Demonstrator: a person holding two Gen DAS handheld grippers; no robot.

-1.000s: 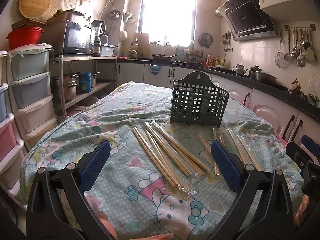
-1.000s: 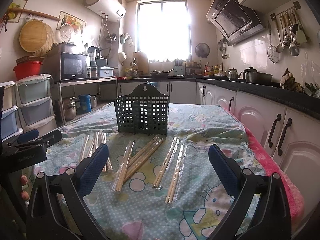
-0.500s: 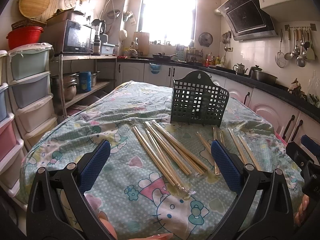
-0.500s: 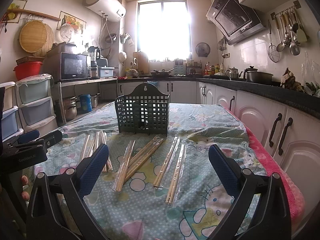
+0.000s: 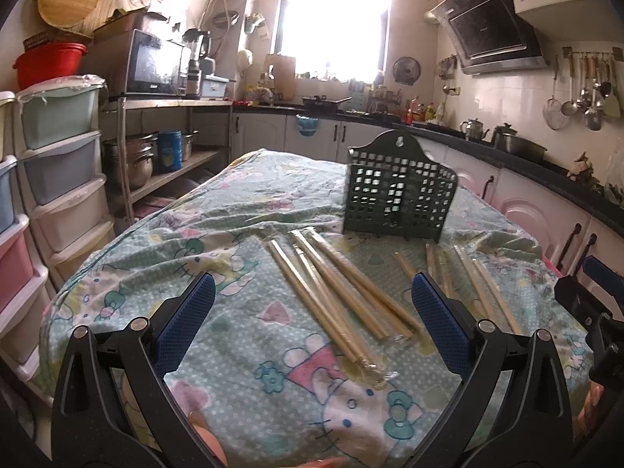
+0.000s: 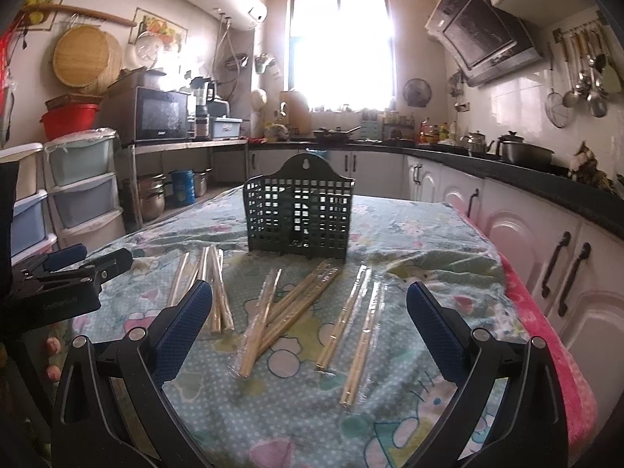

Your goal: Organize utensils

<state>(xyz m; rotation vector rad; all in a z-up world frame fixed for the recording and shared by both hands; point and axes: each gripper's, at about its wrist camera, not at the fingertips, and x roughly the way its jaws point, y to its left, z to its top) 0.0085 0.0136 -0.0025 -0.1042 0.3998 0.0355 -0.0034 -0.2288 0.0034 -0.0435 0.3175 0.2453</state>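
A dark green mesh utensil basket (image 5: 397, 202) stands upright on the table's far middle; it also shows in the right wrist view (image 6: 299, 212). Several plastic-wrapped pairs of wooden chopsticks (image 5: 343, 296) lie flat on the cloth in front of it, more of them at the right (image 5: 483, 284). In the right wrist view they spread in loose groups (image 6: 288, 312). My left gripper (image 5: 312, 327) is open and empty, above the near chopsticks. My right gripper (image 6: 310, 323) is open and empty, above the middle chopsticks.
The table wears a cartoon-print cloth (image 5: 218, 241). Plastic drawer units (image 5: 58, 179) stand at the left. White cabinets (image 6: 546, 249) and a black counter run along the right. The other gripper shows at each view's edge: the right one (image 5: 585, 308), the left one (image 6: 70, 273).
Both grippers have moved slightly forward and down toward the chopsticks. The left wrist view is a little blurred by motion. Nothing on the table has moved.
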